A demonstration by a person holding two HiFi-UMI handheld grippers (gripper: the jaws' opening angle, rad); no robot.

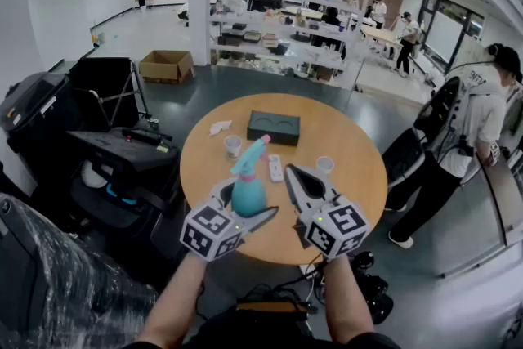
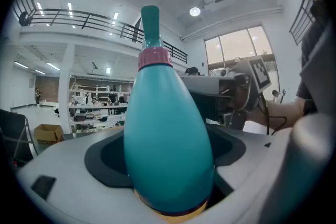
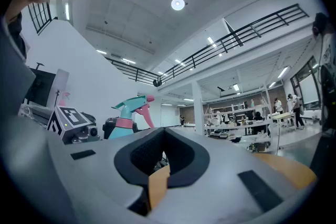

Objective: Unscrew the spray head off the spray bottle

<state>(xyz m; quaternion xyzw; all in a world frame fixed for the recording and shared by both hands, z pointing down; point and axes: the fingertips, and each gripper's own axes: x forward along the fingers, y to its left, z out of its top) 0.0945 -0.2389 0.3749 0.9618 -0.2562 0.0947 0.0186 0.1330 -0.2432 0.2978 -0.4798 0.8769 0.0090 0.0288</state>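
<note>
Head view: above the near edge of a round wooden table (image 1: 351,176), the left gripper (image 1: 247,206) holds a teal spray bottle (image 1: 248,190) roughly upright by its body, with the spray head (image 1: 252,151) on top. The right gripper (image 1: 294,174) hovers just beside it. A dark tray (image 1: 274,127) lies further back on the table. Left gripper view: both jaws are clamped on the bottle's wide lower body, and a pink collar (image 2: 155,57) sits beneath the head. Right gripper view: the jaws are pressed together with nothing between them. The bottle shows off to the left, its head and pink trigger (image 3: 146,113) in place.
</note>
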